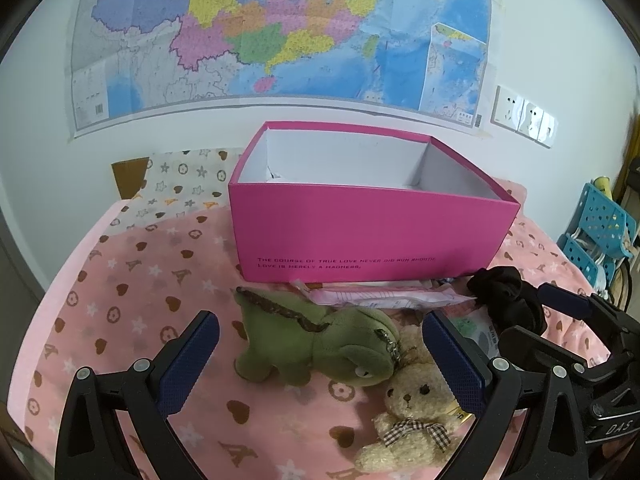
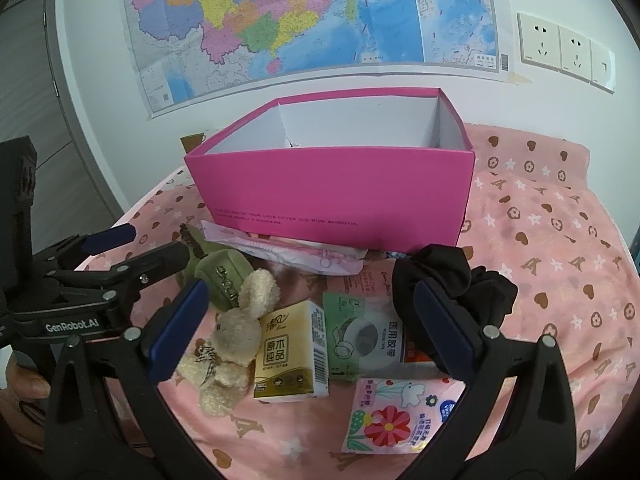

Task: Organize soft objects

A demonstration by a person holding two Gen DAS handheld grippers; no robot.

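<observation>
Both grippers hang low over a bed covered in a pink patterned sheet (image 2: 560, 240).

Left gripper (image 1: 320, 364): jaws spread wide and holding nothing. Between them lies a green plush dinosaur (image 1: 316, 340) on its side, touching neither finger. A beige teddy bear (image 1: 412, 412) with a checked bow lies against the dinosaur's head, close by the right-hand finger.

Right gripper (image 2: 312, 328): jaws likewise wide apart and holding nothing. Between them on the sheet lie a yellow tissue pack (image 2: 292, 356), a green and white medical tape packet (image 2: 356, 336) beside it, and a flowered tissue pack (image 2: 388, 416) nearer the camera. A bundle of black fabric (image 2: 448, 276) sits behind the right-hand finger; contact cannot be judged.

An open pink box (image 2: 340, 192) with a white interior stands on the bed beyond the items; what it contains cannot be seen. A flat pink-printed plastic packet (image 2: 304, 252) lies against its front wall. A map (image 2: 312, 16) hangs on the wall behind.
</observation>
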